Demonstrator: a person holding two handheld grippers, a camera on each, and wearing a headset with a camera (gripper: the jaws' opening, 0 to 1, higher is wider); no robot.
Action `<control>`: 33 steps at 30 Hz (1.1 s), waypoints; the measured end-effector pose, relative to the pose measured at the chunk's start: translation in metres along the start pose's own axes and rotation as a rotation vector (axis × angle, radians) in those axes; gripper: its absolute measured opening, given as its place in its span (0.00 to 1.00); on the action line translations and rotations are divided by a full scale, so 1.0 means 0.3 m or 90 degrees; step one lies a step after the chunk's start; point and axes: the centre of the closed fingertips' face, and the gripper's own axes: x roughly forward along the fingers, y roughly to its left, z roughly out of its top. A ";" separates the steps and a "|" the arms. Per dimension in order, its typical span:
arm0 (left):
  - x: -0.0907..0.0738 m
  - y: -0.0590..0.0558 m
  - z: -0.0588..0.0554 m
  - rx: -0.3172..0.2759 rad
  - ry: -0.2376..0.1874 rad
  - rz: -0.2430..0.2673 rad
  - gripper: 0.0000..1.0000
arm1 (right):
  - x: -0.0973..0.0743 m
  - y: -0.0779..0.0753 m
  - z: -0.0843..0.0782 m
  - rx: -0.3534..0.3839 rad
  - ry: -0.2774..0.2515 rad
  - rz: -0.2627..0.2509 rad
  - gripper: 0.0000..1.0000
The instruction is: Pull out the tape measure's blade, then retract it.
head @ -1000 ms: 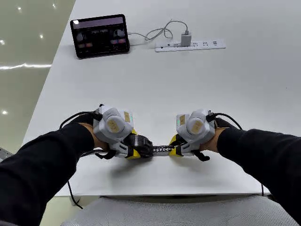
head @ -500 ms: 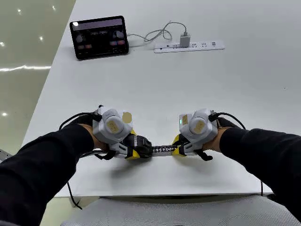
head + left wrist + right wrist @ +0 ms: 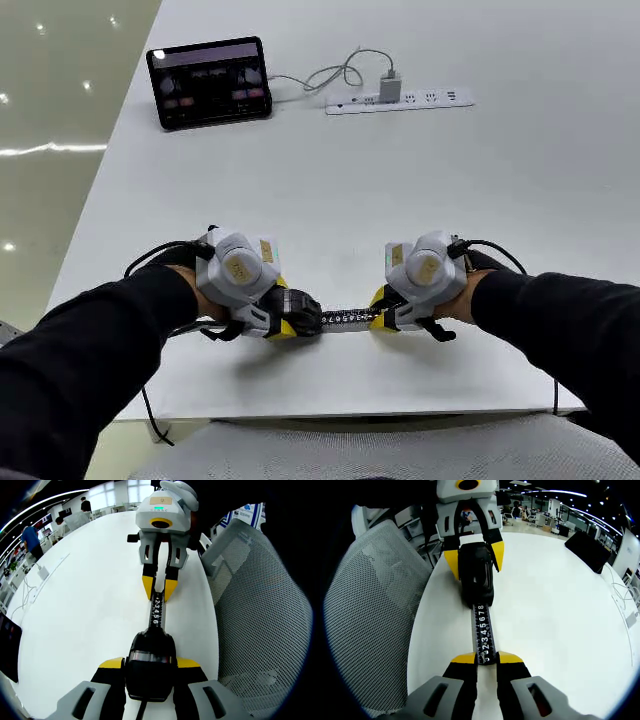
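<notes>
A dark tablet (image 3: 209,80) and a white power strip (image 3: 400,99) lie far across the white table (image 3: 400,180), well apart from the work. At the near edge the left gripper (image 3: 150,662) clamps the black tape measure (image 3: 150,672). The right gripper (image 3: 482,658) pinches the blade (image 3: 481,627), whose numerals read 2 to 8. A grey mesh chair (image 3: 260,605) stands beside the table in an open office

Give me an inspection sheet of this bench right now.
Surface: white table, bare in the middle.
Job's things: tape measure case near the table's front edge, blade partly drawn out.
Clutter: tablet, power strip with charger, far side.
Grippers: left gripper shut on the case; right gripper shut on the blade's end.
Cables: white cable from charger to tablet; black leads at both grippers.
Surroundings: mesh chair beside the table, glossy floor.
</notes>
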 end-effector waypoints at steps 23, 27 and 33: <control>0.002 -0.002 0.001 0.001 -0.001 0.002 0.32 | -0.009 -0.003 -0.018 0.011 0.003 -0.001 0.09; 0.002 -0.002 0.002 0.001 -0.001 0.002 0.32 | -0.012 -0.002 -0.018 0.001 0.005 -0.004 0.09; 0.002 -0.003 0.002 -0.001 -0.001 0.003 0.32 | -0.026 -0.007 -0.037 0.007 0.009 -0.005 0.09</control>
